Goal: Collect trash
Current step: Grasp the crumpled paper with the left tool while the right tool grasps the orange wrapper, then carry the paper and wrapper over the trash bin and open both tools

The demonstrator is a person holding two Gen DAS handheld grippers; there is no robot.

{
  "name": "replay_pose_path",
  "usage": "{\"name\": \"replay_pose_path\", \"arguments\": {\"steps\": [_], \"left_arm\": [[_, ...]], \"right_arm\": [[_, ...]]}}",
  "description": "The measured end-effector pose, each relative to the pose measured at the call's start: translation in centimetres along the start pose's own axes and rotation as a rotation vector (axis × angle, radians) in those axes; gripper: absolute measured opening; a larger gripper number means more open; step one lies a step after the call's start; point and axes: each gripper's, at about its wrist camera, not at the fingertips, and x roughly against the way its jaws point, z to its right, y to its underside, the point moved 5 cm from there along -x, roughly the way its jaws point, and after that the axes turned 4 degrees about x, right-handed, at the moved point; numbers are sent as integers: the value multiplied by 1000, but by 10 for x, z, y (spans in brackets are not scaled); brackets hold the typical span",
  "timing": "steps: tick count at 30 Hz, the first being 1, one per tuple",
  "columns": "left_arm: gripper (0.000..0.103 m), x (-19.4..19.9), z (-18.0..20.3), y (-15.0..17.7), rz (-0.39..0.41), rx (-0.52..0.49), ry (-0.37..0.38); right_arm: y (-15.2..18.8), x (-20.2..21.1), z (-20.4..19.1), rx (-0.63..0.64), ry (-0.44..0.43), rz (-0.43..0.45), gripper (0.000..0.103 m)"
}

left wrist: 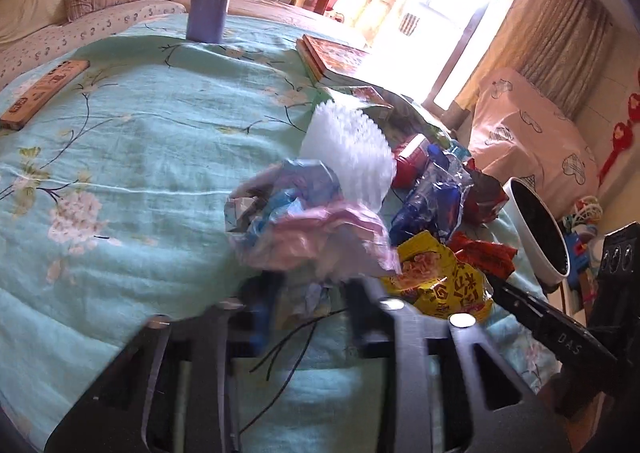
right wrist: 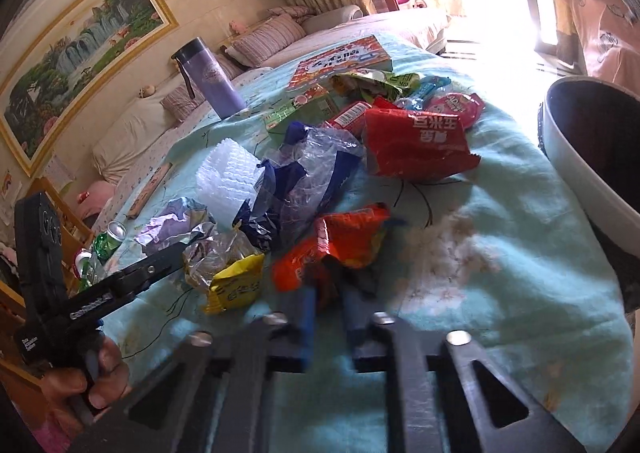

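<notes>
My left jaws (left wrist: 310,285) are pinched on the crumpled pink-and-blue plastic wrapper (left wrist: 304,221); my right jaws (right wrist: 326,289) are closed on the orange foil snack packet (right wrist: 340,245); both lie in the trash heap on the floral turquoise worktop cloth (left wrist: 140,157), probably to go into the white round bin (right wrist: 580,173) beside it.

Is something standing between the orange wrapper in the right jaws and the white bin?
Nothing visible does. The right gripper is shut on the orange wrapper, and between it and the white bin at the table edge lies only bare teal cloth. The red packet lies farther back, off that path.
</notes>
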Motion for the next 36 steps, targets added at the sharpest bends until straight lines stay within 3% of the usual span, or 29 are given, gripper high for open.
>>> {"name": "replay_pose_path", "arguments": {"steps": [1, 11, 18, 36], "left_arm": [[14, 2, 0, 0, 12, -4, 6], [13, 40, 13, -3, 92, -22, 27], [13, 59, 51, -4, 118, -79, 84], [13, 19, 191, 24, 1, -286, 245]], "right_arm": [[0, 4, 0, -1, -3, 13, 6], [-10, 47, 8, -10, -10, 96, 5], [-8, 75, 33, -49, 24, 130, 5], [-5, 139, 129, -166, 156, 212, 5]]}}
